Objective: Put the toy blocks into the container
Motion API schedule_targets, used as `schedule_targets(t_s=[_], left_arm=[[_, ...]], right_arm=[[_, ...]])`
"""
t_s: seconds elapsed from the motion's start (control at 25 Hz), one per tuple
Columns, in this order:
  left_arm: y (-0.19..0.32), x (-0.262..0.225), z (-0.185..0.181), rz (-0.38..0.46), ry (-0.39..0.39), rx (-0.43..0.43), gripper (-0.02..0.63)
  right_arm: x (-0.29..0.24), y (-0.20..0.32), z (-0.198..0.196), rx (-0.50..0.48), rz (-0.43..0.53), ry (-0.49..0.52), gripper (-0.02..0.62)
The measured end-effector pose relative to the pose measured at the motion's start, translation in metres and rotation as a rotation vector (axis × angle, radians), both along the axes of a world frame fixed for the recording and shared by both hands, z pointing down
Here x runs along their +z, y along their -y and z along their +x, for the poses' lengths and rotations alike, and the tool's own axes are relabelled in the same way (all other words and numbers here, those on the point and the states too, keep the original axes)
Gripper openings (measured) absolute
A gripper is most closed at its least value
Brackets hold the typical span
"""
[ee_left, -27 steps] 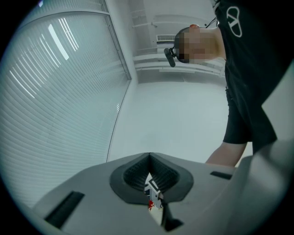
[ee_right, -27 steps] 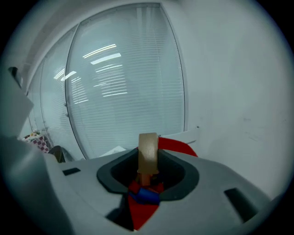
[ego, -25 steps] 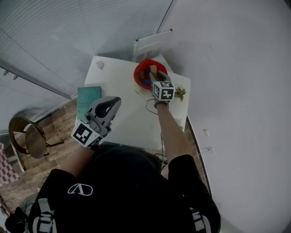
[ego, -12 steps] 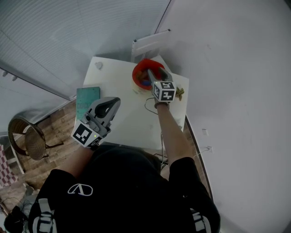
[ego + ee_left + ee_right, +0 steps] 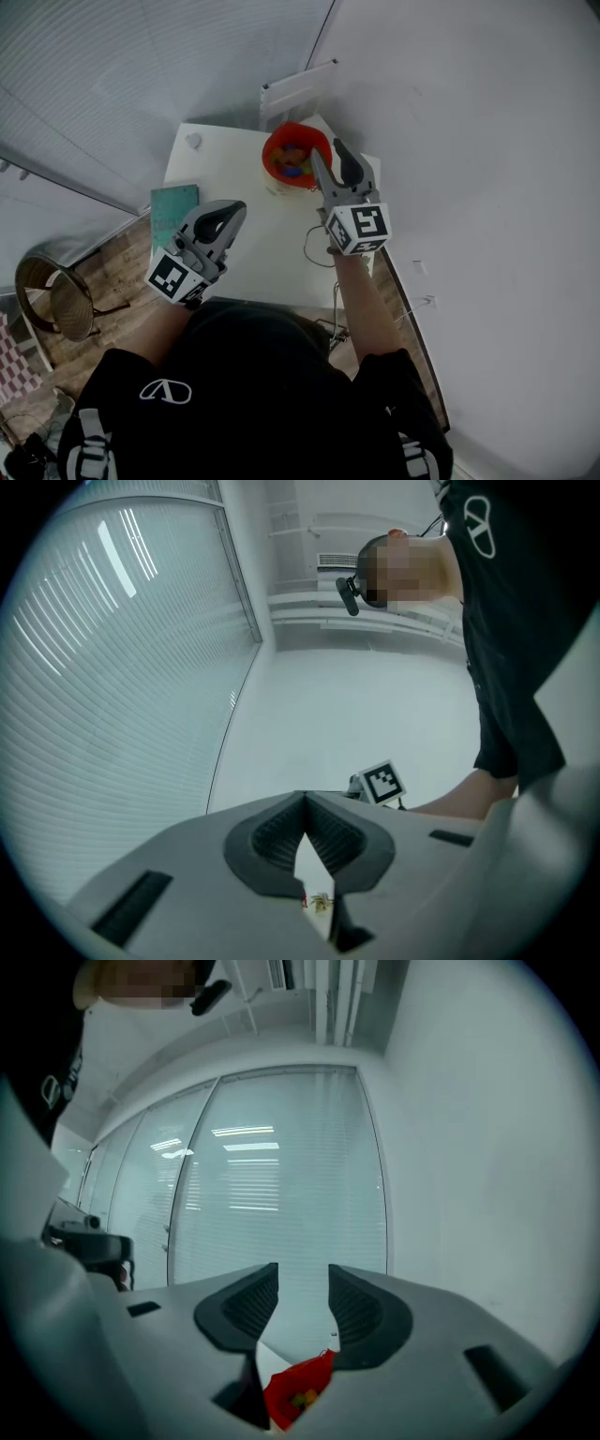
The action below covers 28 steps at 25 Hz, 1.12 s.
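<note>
Right gripper [image 5: 327, 152] rose off container [image 5: 270, 150], fingers [image 5: 361, 1312] just closing empty; blocks [image 5: 292, 162] inside.

Blocks [image 5: 293, 161] in the red container [image 5: 270, 142], just coloured specks in the head view, too small to sort, and the right gripper [image 5: 327, 152] is covering part of that container's rim.

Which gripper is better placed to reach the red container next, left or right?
Likely the right. The right gripper hangs close by the red container, jaws apart and empty, having just closed a little. The left gripper is shut and farther away, near the teal book.
</note>
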State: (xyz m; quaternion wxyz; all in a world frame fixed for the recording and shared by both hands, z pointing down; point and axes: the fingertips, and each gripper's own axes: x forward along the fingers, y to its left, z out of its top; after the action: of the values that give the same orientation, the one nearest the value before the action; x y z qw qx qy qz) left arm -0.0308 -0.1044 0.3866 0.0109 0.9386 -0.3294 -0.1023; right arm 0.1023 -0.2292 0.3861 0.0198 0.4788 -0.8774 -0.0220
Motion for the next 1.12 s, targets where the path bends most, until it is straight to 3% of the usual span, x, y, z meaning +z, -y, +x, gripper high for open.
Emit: schedule_targets(t_s=[0.32,0.64,1.12], left_arm=[[0.004,-0.004,0.012,0.010,0.006,0.041,0.005],[0.006,-0.006,0.024,0.015,0.007,0.085,0.005],[0.006,-0.008,0.026,0.016,0.000,0.096,0.005]], right_arm=[[-0.036,-0.077,0.014,0.018,0.109,0.008,0.102],[-0.020,-0.118,0.023,0.059,0.066,0.051,0.003],[-0.005,-0.139,0.037,0.146,0.065,0.073,0.000]])
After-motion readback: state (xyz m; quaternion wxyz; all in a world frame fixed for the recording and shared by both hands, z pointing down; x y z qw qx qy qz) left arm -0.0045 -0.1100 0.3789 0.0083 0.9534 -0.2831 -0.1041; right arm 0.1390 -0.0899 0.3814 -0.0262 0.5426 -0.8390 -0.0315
